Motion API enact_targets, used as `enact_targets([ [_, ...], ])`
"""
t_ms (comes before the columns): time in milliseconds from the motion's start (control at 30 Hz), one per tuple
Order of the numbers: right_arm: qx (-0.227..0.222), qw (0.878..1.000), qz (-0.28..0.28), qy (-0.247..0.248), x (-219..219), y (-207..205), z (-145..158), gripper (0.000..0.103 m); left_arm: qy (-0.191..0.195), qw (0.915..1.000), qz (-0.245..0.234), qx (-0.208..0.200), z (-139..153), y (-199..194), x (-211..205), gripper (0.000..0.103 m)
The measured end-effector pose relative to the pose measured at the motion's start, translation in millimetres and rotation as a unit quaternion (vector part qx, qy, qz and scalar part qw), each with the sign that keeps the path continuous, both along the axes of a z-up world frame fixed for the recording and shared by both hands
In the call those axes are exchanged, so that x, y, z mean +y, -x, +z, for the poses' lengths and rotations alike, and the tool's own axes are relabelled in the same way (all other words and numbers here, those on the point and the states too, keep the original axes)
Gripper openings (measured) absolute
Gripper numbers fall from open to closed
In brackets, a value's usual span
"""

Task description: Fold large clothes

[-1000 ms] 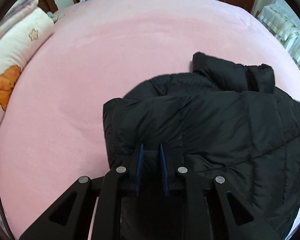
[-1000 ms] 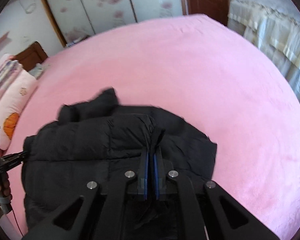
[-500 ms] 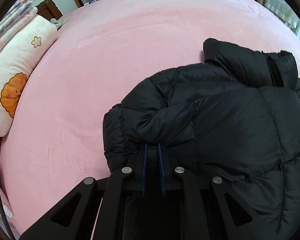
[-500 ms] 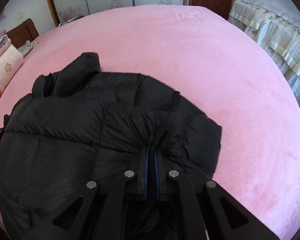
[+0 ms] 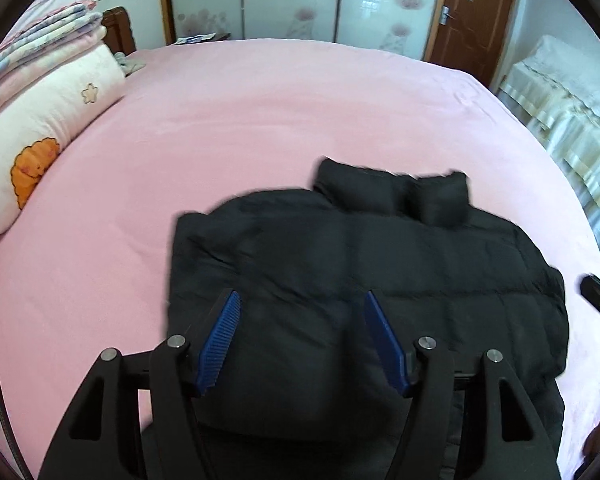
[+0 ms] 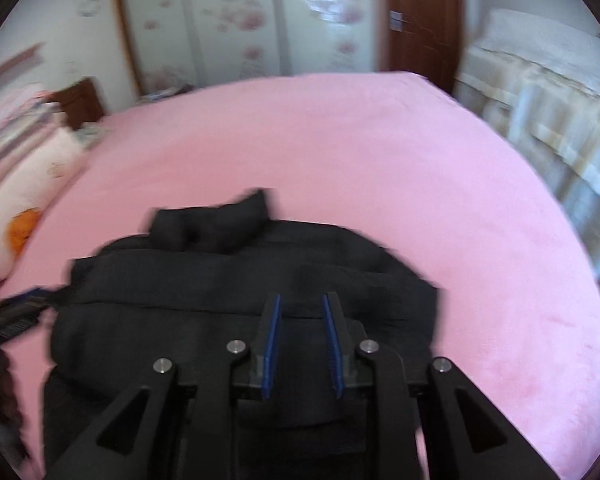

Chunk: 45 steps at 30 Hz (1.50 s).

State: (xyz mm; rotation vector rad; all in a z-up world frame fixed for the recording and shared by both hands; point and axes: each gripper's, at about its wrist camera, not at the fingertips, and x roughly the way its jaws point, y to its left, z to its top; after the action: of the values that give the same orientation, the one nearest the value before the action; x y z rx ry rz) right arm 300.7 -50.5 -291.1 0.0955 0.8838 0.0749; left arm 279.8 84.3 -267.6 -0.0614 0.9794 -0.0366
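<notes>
A black puffer jacket lies folded on the pink bed, collar at its far edge. It also shows in the right wrist view. My left gripper is open wide above the jacket's near left part and holds nothing. My right gripper is open above the jacket's near right part, jaws apart and empty. The right gripper's tip shows at the right edge of the left wrist view. The left gripper shows at the left edge of the right wrist view.
A white pillow with an orange print and stacked folded blankets lie at the bed's left end. A cream-covered piece of furniture stands past the right edge. Sliding wardrobe doors and a brown door are behind.
Both grippers have opened and let go of the jacket, then lifted back from it. The jacket now lies flatter on the bed.
</notes>
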Motion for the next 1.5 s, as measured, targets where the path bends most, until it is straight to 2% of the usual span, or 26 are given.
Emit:
enact_targets([
  [100, 0.019, 0.997, 0.067, -0.020, 37, -3, -20, 0.023, -0.003, 0.9997, -0.010, 0.024, -20, 6, -23, 0.063],
  [133, 0.023, 0.996, 0.086, -0.004, 49, -4, -30, 0.023, -0.009, 0.9996, -0.010, 0.027, -29, 6, -29, 0.063],
  [200, 0.041, 0.994, 0.087, 0.042, 55, -9, -51, 0.023, -0.032, 0.9991, -0.009, 0.027, -41, 7, -35, 0.064],
  [233, 0.051, 0.994, 0.076, 0.059, 49, -11, -62, 0.022, -0.042, 0.9987, -0.006, 0.029, -47, 7, -33, 0.065],
  [267, 0.056, 0.994, 0.065, 0.062, 39, -13, -70, 0.016, -0.045, 0.9984, -0.002, 0.034, -52, 6, -29, 0.065],
  [333, 0.061, 0.996, 0.039, 0.053, 8, -10, -79, 0.010, -0.043, 0.9981, 0.007, 0.043, -57, 3, -21, 0.066],
  [433, 0.073, 0.996, 0.012, 0.059, -25, -6, -80, 0.010, -0.045, 0.9977, 0.018, 0.046, -57, 3, -9, 0.066],
  [533, 0.081, 0.996, 0.002, 0.031, -46, 0, -74, 0.010, -0.045, 0.9974, 0.027, 0.049, -54, 6, -3, 0.066],
  [633, 0.084, 0.996, -0.006, 0.016, -56, 7, -63, 0.013, -0.049, 0.9968, 0.041, 0.049, -46, 14, 3, 0.066],
  [800, 0.071, 0.997, -0.007, -0.020, -58, 19, -33, 0.014, -0.022, 0.9972, 0.054, 0.047, -20, 38, 0, 0.066],
  [833, 0.067, 0.997, -0.005, -0.027, -56, 22, -26, 0.014, -0.015, 0.9973, 0.055, 0.046, -13, 44, -1, 0.068],
  [900, 0.056, 0.998, 0.002, -0.038, -53, 31, -5, 0.014, -0.005, 0.9974, 0.059, 0.040, 4, 57, -4, 0.077],
  [1000, 0.050, 0.998, 0.015, -0.044, -48, 43, 20, 0.014, 0.004, 0.9977, 0.065, 0.022, 34, 76, -8, 0.083],
  [1200, 0.025, 0.998, 0.038, -0.043, -36, 67, 70, 0.014, 0.010, 0.9980, 0.063, 0.001, 88, 114, -11, 0.084],
  [1367, -0.005, 0.998, 0.042, -0.054, -34, 96, 106, 0.028, 0.018, 0.9976, 0.064, -0.020, 132, 138, -2, 0.085],
  [1500, -0.022, 0.998, 0.044, -0.050, -23, 114, 128, 0.029, 0.032, 0.9971, 0.065, -0.025, 155, 152, 11, 0.085],
])
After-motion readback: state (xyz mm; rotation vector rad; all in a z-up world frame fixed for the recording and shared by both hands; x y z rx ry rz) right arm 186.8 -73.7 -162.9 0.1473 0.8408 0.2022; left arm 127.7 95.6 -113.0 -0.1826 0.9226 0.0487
